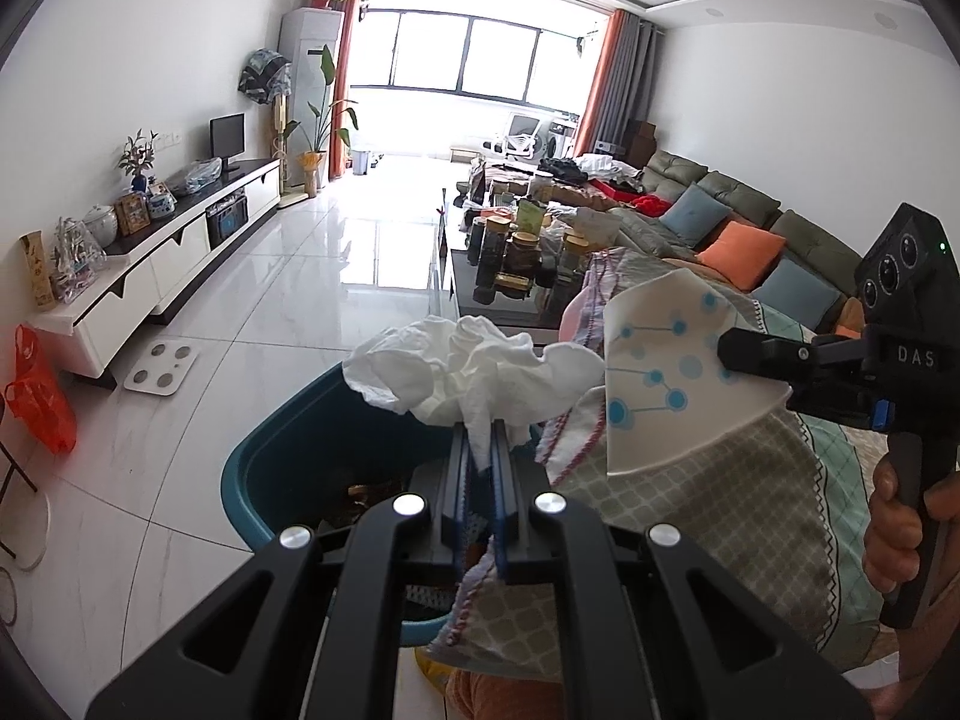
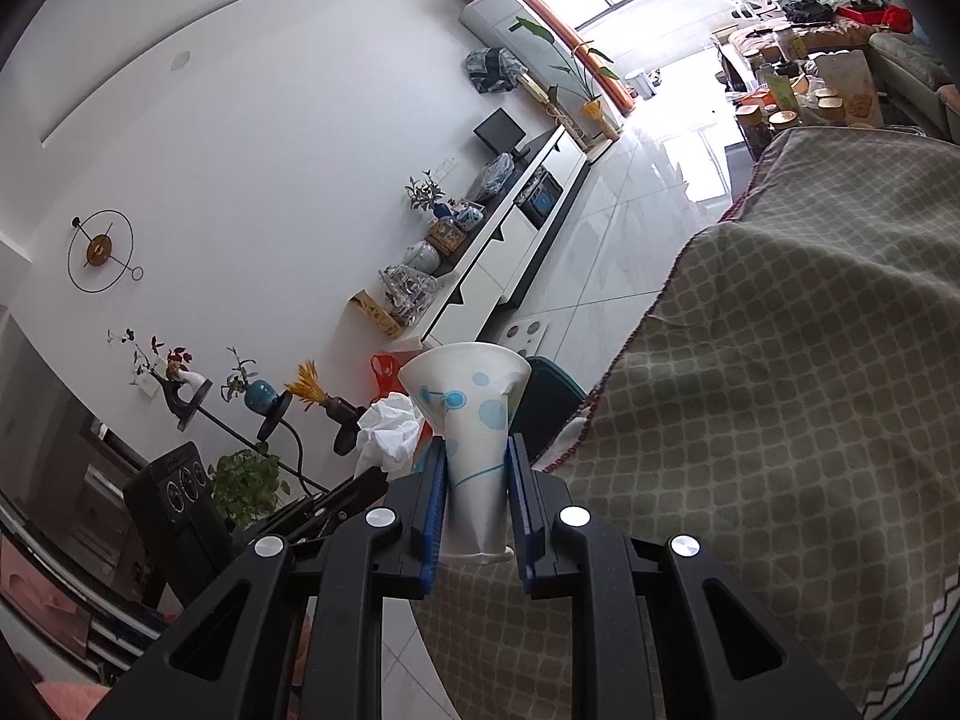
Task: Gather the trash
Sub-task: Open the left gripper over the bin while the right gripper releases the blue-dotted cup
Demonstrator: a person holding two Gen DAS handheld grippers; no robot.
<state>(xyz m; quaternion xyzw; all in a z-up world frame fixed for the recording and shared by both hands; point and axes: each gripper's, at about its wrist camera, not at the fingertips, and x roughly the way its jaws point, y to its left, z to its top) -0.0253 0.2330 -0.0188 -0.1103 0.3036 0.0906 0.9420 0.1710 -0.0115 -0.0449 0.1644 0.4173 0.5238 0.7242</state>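
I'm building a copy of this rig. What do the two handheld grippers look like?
Both are matte black. The left gripper and right gripper have blue-padded fingers and silver round bolt heads. The right one carries white "DAS" lettering, a lit green dot and a pistol handle, seen from the left wrist. No sleeve shows.

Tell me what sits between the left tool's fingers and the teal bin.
Only the crumpled white tissue it pinches; the teal plastic bin lies open just beyond, in the left wrist view.
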